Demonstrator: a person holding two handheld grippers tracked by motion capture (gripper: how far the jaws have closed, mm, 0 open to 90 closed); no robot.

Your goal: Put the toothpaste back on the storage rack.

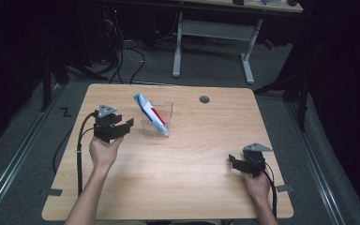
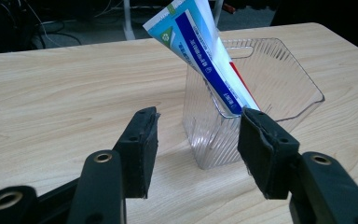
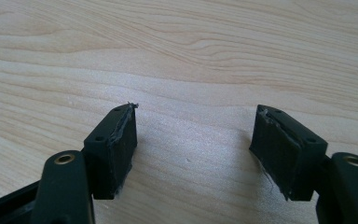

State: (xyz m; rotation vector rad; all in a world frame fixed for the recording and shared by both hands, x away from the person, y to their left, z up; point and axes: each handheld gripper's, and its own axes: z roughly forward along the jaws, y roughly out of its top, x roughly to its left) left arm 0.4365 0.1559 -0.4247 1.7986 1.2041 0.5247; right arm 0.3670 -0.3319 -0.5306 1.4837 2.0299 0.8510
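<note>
The left claw (image 1: 122, 127) hovers over the desk (image 1: 187, 187), jaws parted and holding nothing — just left of a clear ribbed plastic bin (image 1: 161, 117). A blue, white and red toothpaste tube (image 1: 150, 114) leans in that bin, its flat end sticking out up-left. Well apart, near the desk's right edge, the right claw (image 1: 234, 161) rests low — jaws wide, nothing between them.

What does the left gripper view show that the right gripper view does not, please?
The left gripper view shows a clear ribbed plastic container with a blue, white and red toothpaste tube leaning in it, just beyond the open left gripper, and dark floor past the table edge. The right gripper view shows the open right gripper over bare wood. Both share the light wooden table and open jaws holding nothing.
</note>
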